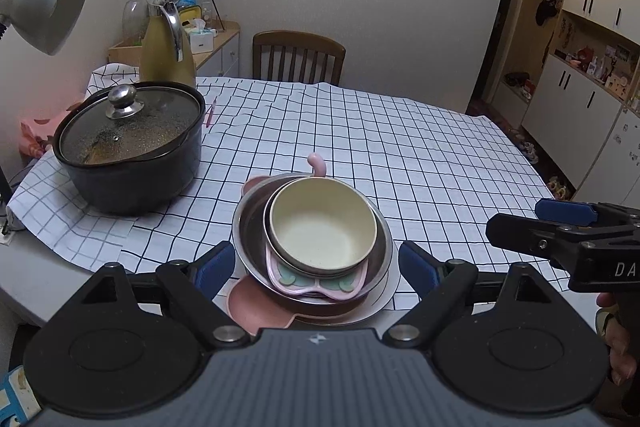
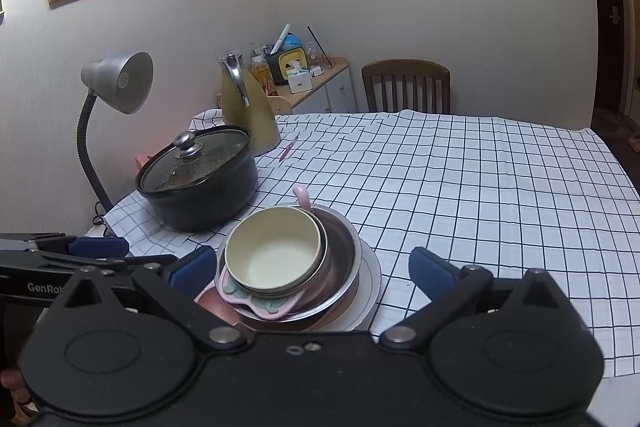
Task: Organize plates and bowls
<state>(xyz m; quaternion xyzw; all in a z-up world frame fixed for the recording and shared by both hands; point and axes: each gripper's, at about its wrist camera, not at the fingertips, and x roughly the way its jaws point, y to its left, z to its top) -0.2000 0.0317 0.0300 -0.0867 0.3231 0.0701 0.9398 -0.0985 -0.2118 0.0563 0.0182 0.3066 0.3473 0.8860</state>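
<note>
Fingers of the left gripper stand wide apart, blue pads either side of the near part of the stack of dishes, not touching it as far as the view shows. Fingers of the right gripper are likewise spread wide; its left pad sits just beside the stack's near-left rim, its right pad well clear over the checked tablecloth. Nothing held by either.

Stack, near edge of the table, bottom to top: white plate, pink plate, steel bowl, pink butterfly-shaped dish, then a cream bowl nested in a second steel bowl. A pink handle pokes up at the far side.

Key relation: the stack lies dead ahead of the left gripper and centred between its fingers; from the right gripper it sits ahead but offset to the left. Left hand judged better placed. The stack is round, so no long axis matters, except the butterfly dish, whose wide side runs left-right.

Judgement: nesting looks done or nearly so; butterfly dish sits askew under the bowls, so the pile may rock if nudged.

Black lidded pot far left, well apart from the stack
</note>
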